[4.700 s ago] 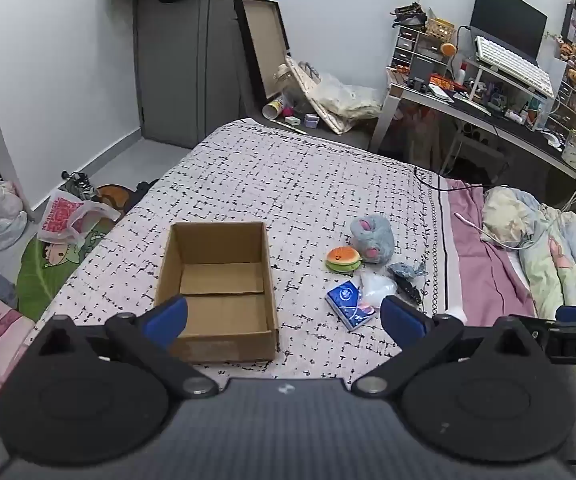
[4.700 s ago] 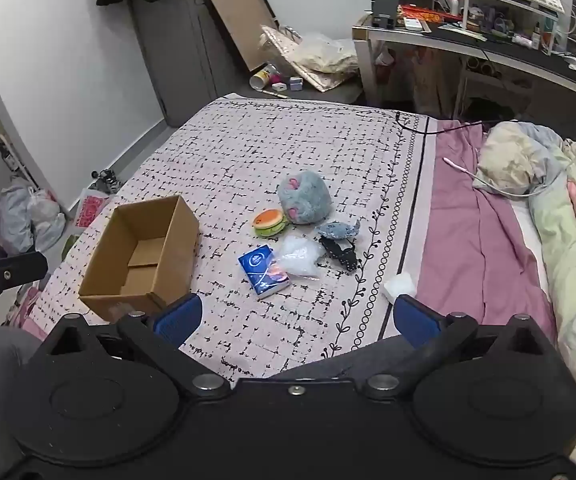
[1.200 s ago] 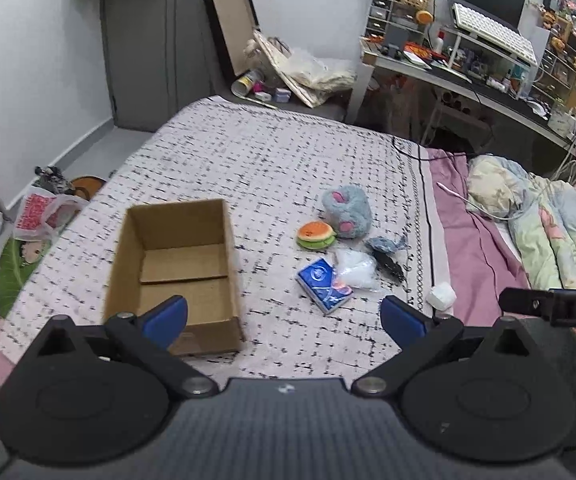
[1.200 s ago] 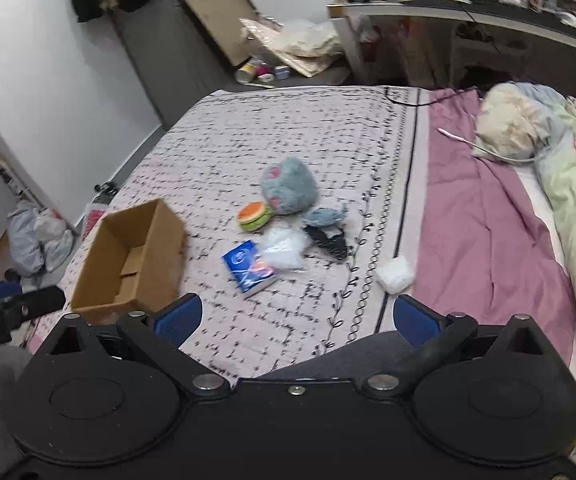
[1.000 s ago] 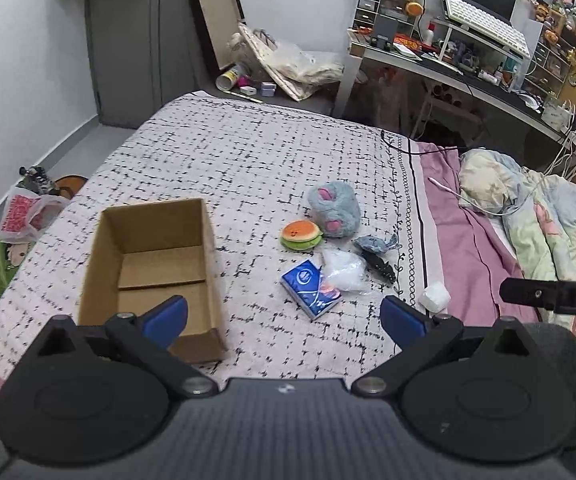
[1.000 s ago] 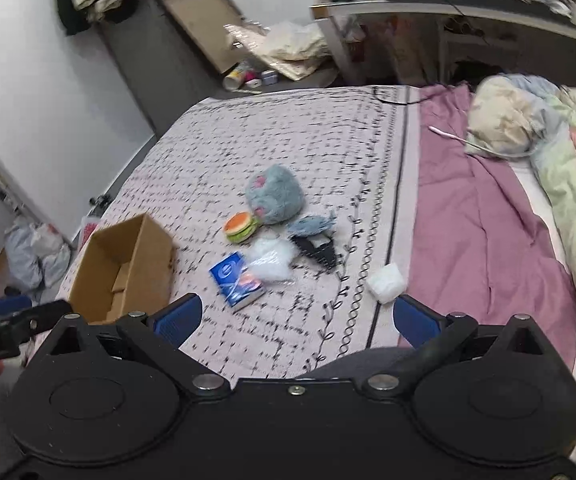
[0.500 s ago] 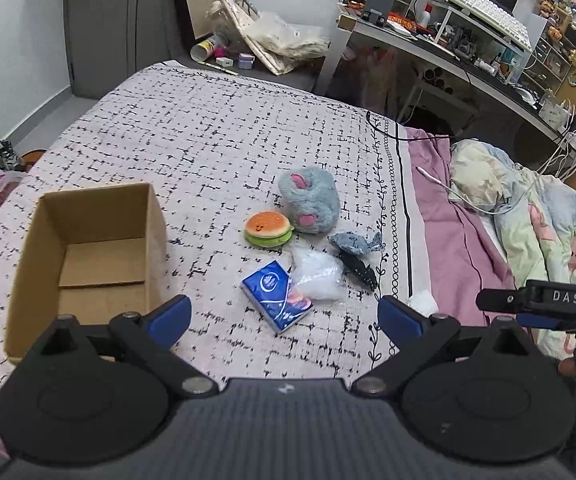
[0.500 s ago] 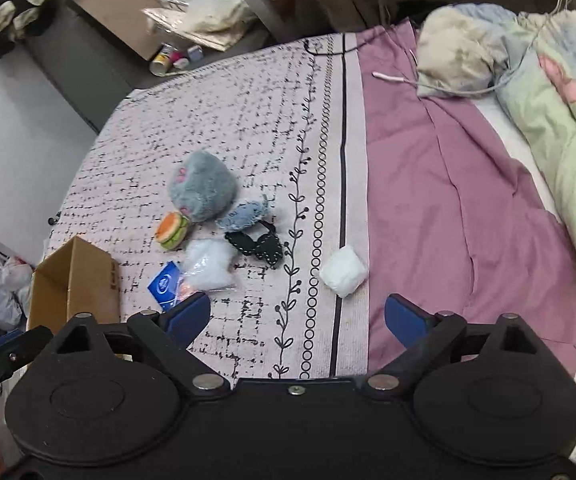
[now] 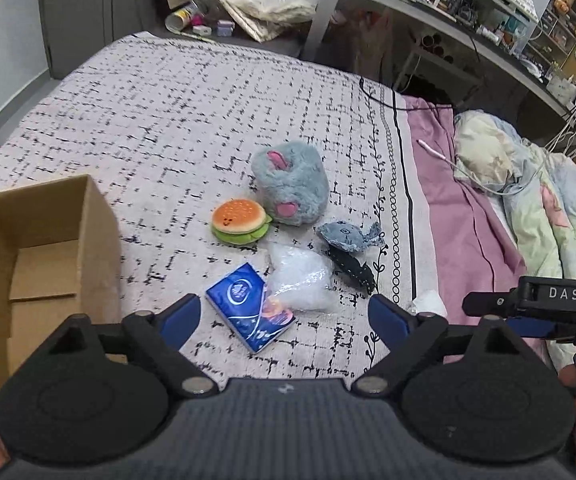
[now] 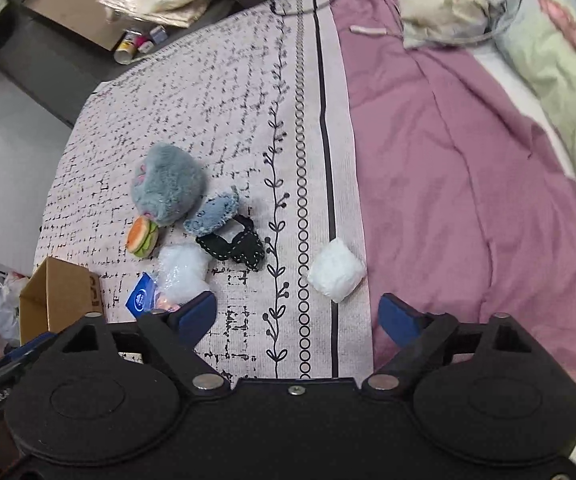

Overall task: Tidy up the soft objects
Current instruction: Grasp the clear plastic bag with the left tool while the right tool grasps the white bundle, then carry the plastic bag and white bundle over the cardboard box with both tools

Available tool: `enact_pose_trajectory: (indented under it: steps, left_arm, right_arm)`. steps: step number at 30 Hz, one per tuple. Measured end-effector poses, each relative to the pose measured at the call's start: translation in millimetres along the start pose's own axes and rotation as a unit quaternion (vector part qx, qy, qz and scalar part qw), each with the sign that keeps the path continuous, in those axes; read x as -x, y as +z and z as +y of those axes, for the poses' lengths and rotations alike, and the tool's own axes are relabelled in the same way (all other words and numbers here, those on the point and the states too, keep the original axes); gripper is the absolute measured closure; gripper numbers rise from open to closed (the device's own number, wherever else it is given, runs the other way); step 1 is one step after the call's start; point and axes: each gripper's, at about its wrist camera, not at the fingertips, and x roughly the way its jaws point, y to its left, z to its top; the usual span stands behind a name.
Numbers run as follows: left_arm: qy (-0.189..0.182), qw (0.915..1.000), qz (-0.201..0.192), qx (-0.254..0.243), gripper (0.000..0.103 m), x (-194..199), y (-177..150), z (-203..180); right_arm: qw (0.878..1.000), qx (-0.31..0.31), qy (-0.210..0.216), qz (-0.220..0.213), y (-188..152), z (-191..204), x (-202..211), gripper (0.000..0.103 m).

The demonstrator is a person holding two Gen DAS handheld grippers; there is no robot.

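Observation:
Soft things lie together on the bed: a grey plush (image 9: 290, 182) (image 10: 168, 184), a burger toy (image 9: 240, 221) (image 10: 143, 236), a small blue whale (image 9: 348, 236) (image 10: 212, 212), a black fabric piece (image 9: 352, 270) (image 10: 234, 246), a clear plastic bag (image 9: 300, 278) (image 10: 180, 272) and a blue tissue pack (image 9: 250, 312) (image 10: 138, 300). A white wad (image 10: 336, 270) (image 9: 428, 304) lies apart on the right. My left gripper (image 9: 284, 318) is open, above the tissue pack. My right gripper (image 10: 298, 316) is open, just before the white wad.
An open empty cardboard box (image 9: 32, 256) (image 10: 54, 296) stands at the left of the bed. A crumpled floral duvet (image 9: 536, 196) (image 10: 548, 40) lies on the right. A cluttered desk (image 9: 468, 4) stands beyond the bed.
Both grippers have moved forward and lower toward the pile. The left one has come over the tissue pack; the right one has closed in on the white wad. Both stay open.

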Motion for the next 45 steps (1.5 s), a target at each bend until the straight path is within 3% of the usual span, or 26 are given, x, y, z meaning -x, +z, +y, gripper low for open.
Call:
enact_pose_trajectory:
  steps: [12, 24, 30, 32, 33, 39, 45]
  left_arm:
    - [-0.011, 0.9992, 0.037, 0.010, 0.034, -55.3, 12.9, -3.5]
    - [-0.018, 0.9973, 0.071, 0.007, 0.036, -106.6, 18.9, -6.9]
    - [-0.013, 0.9969, 0.077, -0.007, 0.036, -124.8, 20.4, -14.2]
    - [-0.012, 0.9969, 0.077, -0.015, 0.036, -128.3, 21.9, -17.7]
    - [-0.011, 0.9968, 0.077, -0.019, 0.041, -130.1, 22.6, -19.0]
    - [-0.015, 0.9962, 0.079, -0.035, 0.061, -133.5, 21.1, -24.4]
    - [-0.024, 0.9967, 0.072, -0.030, 0.062, -118.0, 17.3, -25.2]
  right_arm:
    - [0.996, -0.071, -0.007, 0.045, 13.2, -14.6, -45.8, 0.036]
    - [0.991, -0.093, -0.045, 0.086, 25.5, -18.6, -83.2, 0.041]
    - [0.989, -0.098, -0.078, 0.079, 30.1, -17.3, -97.3, 0.041]
    - [0.988, -0.107, -0.078, 0.080, 30.6, -19.4, -98.9, 0.046]
    - [0.988, -0.110, -0.079, 0.078, 30.9, -20.6, -98.5, 0.055]
    - [0.989, -0.116, -0.073, 0.051, 28.2, -22.4, -90.6, 0.056]
    - [0.992, -0.109, -0.057, 0.025, 23.6, -20.3, -76.6, 0.057]
